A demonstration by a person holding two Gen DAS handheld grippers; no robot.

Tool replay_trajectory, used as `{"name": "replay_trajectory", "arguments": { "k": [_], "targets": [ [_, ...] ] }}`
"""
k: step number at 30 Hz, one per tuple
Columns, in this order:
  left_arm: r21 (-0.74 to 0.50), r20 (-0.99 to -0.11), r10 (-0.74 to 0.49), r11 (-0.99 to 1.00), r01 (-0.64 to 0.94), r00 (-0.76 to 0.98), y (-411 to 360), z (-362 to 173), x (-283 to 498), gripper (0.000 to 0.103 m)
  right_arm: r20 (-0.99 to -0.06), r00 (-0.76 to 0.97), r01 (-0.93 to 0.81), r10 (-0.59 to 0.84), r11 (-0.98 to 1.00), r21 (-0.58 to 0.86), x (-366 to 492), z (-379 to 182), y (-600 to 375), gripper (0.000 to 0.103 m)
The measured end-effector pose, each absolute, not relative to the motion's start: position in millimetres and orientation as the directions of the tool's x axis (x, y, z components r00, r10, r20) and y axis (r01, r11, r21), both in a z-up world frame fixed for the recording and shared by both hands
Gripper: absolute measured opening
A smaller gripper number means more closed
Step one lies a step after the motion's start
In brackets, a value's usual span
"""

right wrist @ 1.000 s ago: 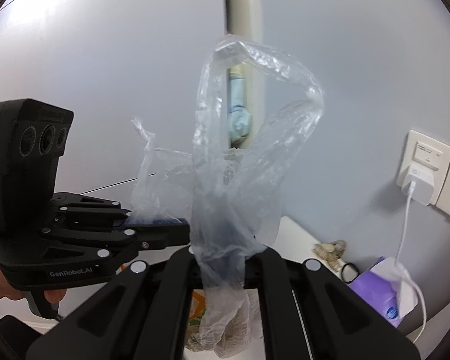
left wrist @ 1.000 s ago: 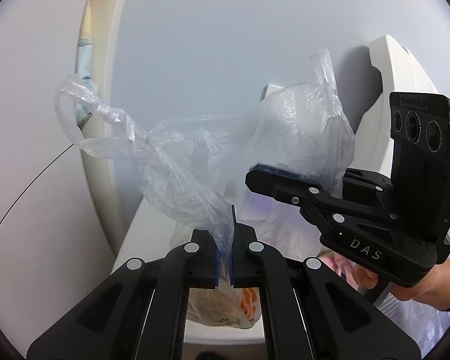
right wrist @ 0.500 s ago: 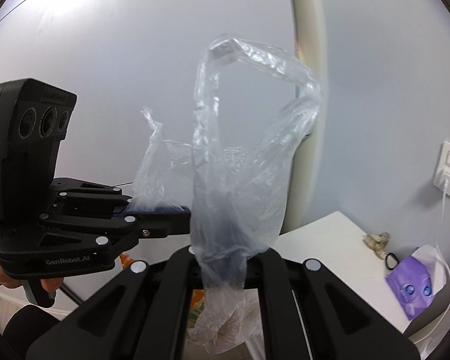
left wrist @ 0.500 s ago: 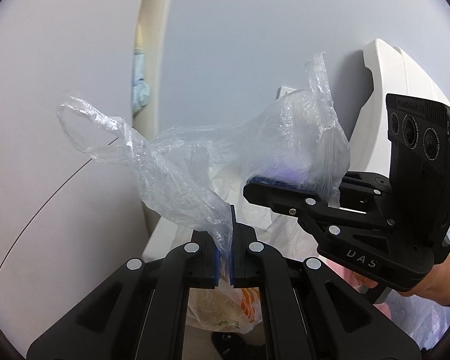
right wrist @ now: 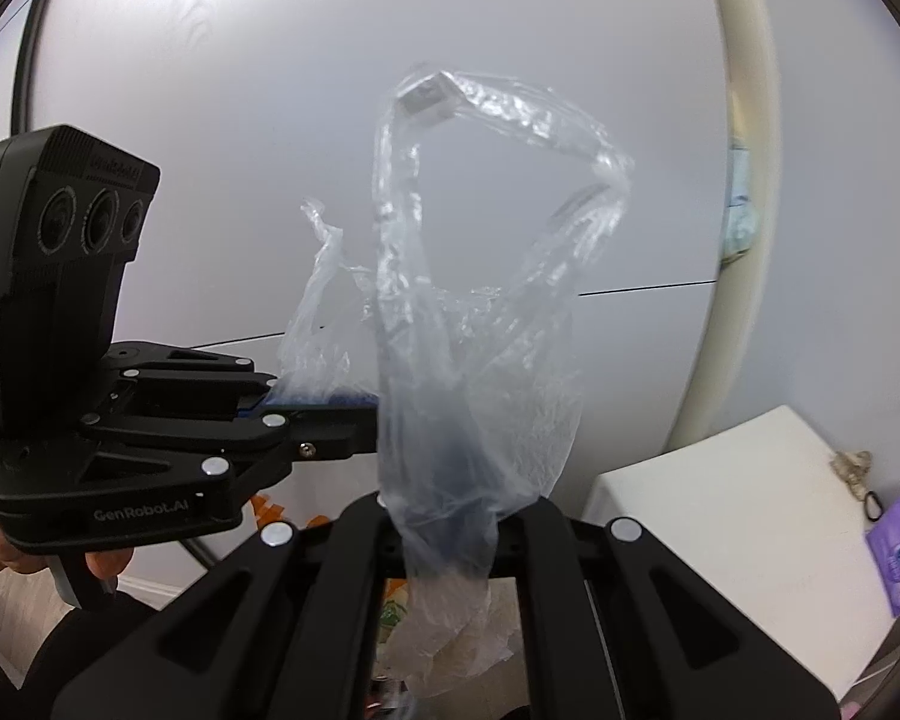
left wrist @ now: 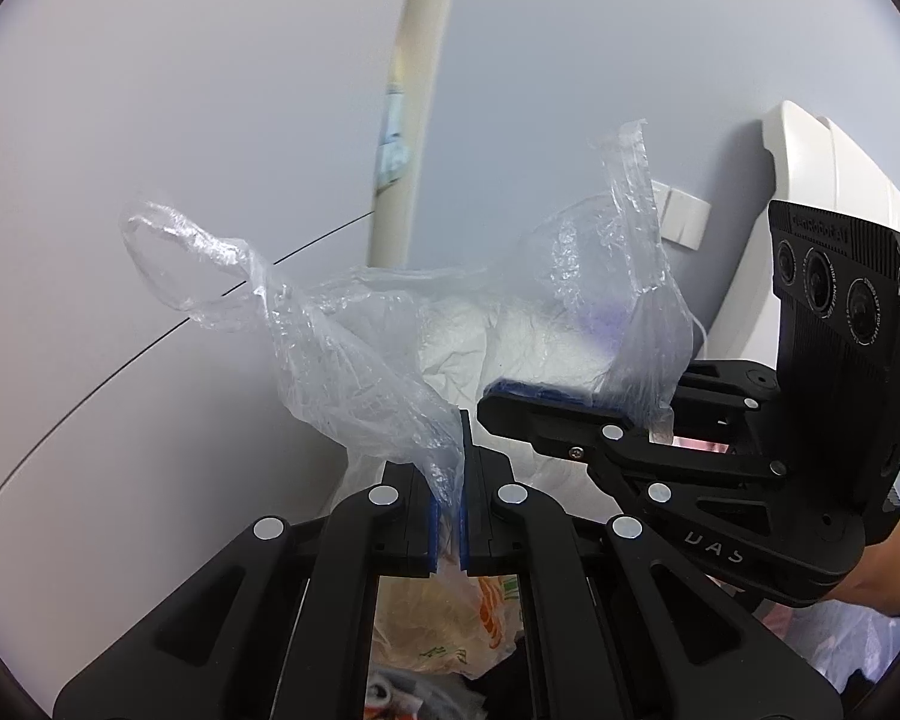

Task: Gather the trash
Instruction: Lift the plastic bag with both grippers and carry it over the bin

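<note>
Holding the clear crinkled plastic trash bag (left wrist: 390, 348) off the floor, left tongs (left wrist: 448, 480) and right tongs (right wrist: 450, 516) each clamped on a handle, wrappers already inside at 6 o'clock; judging collection mostly done, tying and disposal left.

Each fisheye camera sits close behind its own black gripper, looking forward and slightly down. Both views share the crinkled clear plastic bag (left wrist: 390, 354) (right wrist: 468, 372), each showing the other gripper beside it, against the far pale wall (left wrist: 150, 120) (right wrist: 240, 90).
</note>
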State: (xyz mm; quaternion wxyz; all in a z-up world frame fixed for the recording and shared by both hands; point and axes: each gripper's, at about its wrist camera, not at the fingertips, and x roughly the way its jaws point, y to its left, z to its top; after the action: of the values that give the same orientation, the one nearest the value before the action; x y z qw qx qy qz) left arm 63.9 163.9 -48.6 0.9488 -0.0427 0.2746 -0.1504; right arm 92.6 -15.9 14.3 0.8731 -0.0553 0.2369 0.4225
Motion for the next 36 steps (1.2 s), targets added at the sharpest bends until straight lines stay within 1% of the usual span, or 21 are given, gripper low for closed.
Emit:
{"name": "replay_trajectory", "arguments": {
  "k": [8, 14, 18, 24, 36],
  "targets": [
    [-0.168, -0.539, -0.241, 0.970, 0.177, 0.807, 192, -76, 25, 0.003, -0.500, 0.456, -0.800, 0.736, 0.585, 0.132, 75, -7, 18, 0.004],
    [-0.184, -0.574, -0.206, 0.976, 0.121, 0.792, 208, -108, 2, 0.003, -0.551, 0.389, -0.816, 0.739, 0.553, 0.166, 72, -46, 42, 0.004],
    [-0.211, -0.599, -0.195, 0.974, 0.081, 0.777, 217, -132, -11, 0.003, -0.595, 0.339, -0.826, 0.729, 0.533, 0.182, 46, -72, 57, 0.004],
    [-0.250, -0.644, -0.187, 0.968, 0.027, 0.742, 226, -174, -23, 0.003, -0.658, 0.281, -0.830, 0.698, 0.521, 0.199, 37, -113, 73, 0.004],
    [-0.290, -0.721, -0.183, 0.956, -0.051, 0.669, 237, -242, -23, 0.003, -0.736, 0.194, -0.808, 0.649, 0.531, 0.255, 38, -182, 96, 0.004]
  ]
}}
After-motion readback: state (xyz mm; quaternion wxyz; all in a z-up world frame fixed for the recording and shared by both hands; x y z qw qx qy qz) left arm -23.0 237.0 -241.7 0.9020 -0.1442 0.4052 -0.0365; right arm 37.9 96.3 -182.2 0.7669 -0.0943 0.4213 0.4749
